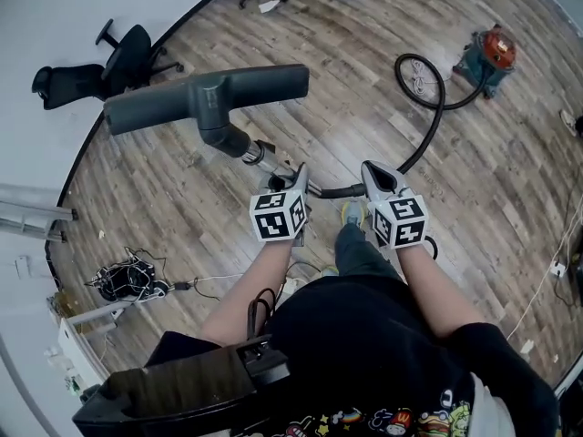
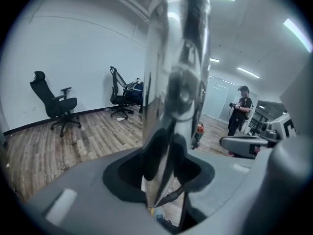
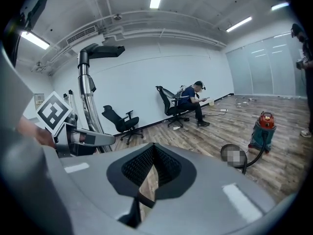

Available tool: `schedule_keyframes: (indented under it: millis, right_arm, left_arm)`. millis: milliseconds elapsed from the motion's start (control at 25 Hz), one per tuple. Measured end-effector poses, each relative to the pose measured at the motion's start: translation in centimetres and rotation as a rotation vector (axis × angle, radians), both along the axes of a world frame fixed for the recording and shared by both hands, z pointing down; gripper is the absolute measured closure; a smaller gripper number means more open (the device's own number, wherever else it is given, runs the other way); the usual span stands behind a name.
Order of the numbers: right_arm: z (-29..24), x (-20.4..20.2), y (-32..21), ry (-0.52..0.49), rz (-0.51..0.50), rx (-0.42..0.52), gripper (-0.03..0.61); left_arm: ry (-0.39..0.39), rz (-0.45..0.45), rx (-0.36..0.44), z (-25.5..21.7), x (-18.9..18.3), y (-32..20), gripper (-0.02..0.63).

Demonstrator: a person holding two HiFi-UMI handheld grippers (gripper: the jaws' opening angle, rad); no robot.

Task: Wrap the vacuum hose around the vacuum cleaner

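I hold the vacuum's chrome wand (image 1: 264,157) raised, its grey floor nozzle (image 1: 205,98) up at the left. My left gripper (image 1: 296,182) is shut on the wand, which fills the left gripper view (image 2: 176,82) between the jaws (image 2: 166,165). My right gripper (image 1: 375,178) sits just to the right, its jaws nearly together on the thin black hose end (image 1: 342,190). From there the black hose (image 1: 435,107) loops across the floor to the red-topped vacuum cleaner (image 1: 492,55). In the right gripper view, vacuum (image 3: 262,126), hose (image 3: 254,155) and nozzle (image 3: 105,50) show beyond the right gripper (image 3: 149,173).
A tipped office chair (image 1: 100,71) lies at the far left by the wall. A cable bundle (image 1: 127,279) lies on the floor at the near left. A seated person (image 3: 190,102) is by the far wall; another person (image 2: 239,109) stands near the vacuum. A cord (image 1: 556,267) runs at the right.
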State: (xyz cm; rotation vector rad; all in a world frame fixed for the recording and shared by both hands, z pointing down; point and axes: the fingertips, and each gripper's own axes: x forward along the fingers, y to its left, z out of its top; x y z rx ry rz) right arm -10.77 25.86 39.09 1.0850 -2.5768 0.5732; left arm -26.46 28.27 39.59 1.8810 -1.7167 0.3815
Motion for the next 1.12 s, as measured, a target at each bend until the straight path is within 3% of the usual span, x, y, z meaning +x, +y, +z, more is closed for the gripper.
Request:
schedule_keyframes:
  millis: [480, 920, 1120]
  right_arm:
    - [-0.4, -2.1, -14.7, -0.005, -0.038, -0.015, 0.552]
    - [0.1, -3.2, -22.4, 0.002, 0.047, -0.032, 0.552]
    - [0.2, -5.5, -26.6, 0.009, 0.108, -0.043, 0.552]
  left_arm:
    - [-0.079, 0.107, 0.003, -0.6, 0.7, -15.1, 0.451]
    - [-0.091, 0.222, -0.006, 0.1, 0.0, -24.2, 0.451]
    - [-0.080, 0.286, -0.006, 0.1, -2.0, -29.2, 0.452]
